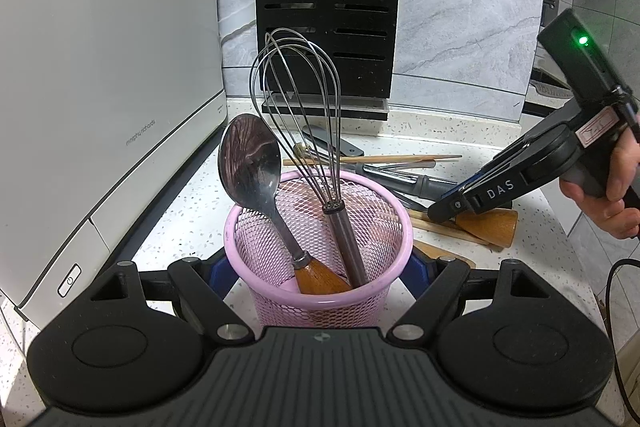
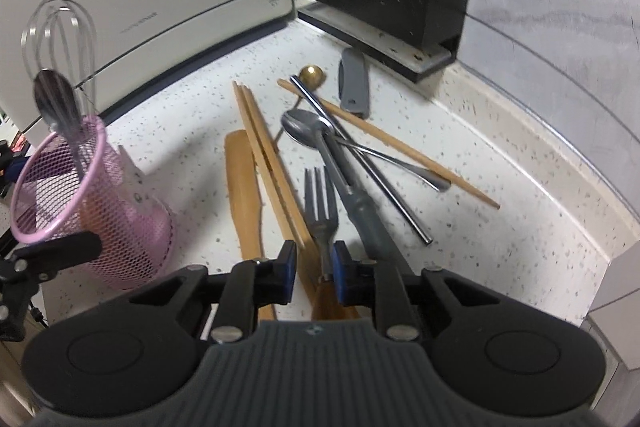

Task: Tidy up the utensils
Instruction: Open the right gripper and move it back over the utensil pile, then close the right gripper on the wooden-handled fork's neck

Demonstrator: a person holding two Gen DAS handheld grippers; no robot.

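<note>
Speckled white countertop (image 2: 192,131), kitchen corner: we see the wood-handled fork (image 2: 320,203) lying in the loose utensil pile, tines away from us, its long axis running straight up between the right gripper (image 2: 314,267) pads, which straddle its neck, narrowly parted, not visibly pressing. Our left gripper (image 1: 320,267) clasps the pink mesh holder (image 1: 320,227) just left of the pile.
</note>
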